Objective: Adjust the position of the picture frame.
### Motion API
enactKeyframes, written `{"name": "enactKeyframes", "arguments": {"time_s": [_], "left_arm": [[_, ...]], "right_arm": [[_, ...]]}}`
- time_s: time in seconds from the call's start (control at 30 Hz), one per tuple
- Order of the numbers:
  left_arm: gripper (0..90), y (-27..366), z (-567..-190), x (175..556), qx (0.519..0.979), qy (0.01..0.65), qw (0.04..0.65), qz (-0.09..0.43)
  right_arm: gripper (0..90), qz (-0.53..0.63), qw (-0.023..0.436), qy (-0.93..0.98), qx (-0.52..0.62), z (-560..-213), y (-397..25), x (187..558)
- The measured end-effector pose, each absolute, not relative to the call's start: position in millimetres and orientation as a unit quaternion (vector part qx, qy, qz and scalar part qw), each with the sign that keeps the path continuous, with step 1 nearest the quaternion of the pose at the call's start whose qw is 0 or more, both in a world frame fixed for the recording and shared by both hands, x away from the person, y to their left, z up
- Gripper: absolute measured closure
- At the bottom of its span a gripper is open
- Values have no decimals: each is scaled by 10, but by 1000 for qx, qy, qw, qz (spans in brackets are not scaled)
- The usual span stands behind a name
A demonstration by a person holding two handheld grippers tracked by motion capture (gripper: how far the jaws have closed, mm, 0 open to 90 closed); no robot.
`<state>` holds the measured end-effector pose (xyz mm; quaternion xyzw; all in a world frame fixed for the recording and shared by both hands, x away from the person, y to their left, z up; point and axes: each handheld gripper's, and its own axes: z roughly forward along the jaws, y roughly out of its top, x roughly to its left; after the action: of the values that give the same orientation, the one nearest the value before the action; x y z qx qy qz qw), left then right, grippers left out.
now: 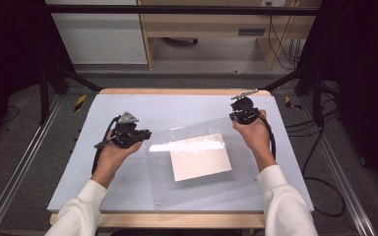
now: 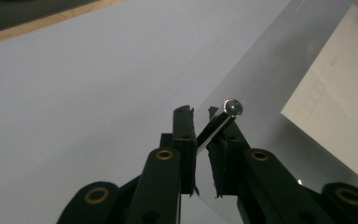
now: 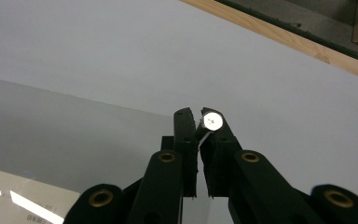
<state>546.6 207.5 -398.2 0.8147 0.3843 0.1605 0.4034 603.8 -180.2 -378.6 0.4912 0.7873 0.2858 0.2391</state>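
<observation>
We hold the clear acrylic sheet point(image 1: 197, 162) by two far corners: our left gripper point(image 2: 200, 122) is clamped on its left corner beside a small round stud point(image 2: 232, 107), and our right gripper point(image 3: 196, 122) is clamped on the right corner. The sheet sits tilted over a white paper card point(image 1: 200, 156) near the middle of the table. We judge the step goes best if both hands move together and level, so the sheet neither twists nor drags the card. Beyond lies the pale blue mat point(image 1: 177, 105), its wooden table edge point(image 1: 177, 91), then the floor and a wooden cabinet point(image 1: 211, 22).
</observation>
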Motion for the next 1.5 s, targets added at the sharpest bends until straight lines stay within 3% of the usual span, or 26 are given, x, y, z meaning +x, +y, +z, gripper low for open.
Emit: {"name": "enactKeyframes", "arguments": {"time_s": [0.5,1.5], "left_arm": [[800,2141,-3921,5531,828,368,393,154],[793,2280,-4067,5749,833,384,371,143]], "right_arm": [[853,290,234,782,500,-3842,-1782,5803],[851,285,208,786,507,-4143,-1642,5777]]}}
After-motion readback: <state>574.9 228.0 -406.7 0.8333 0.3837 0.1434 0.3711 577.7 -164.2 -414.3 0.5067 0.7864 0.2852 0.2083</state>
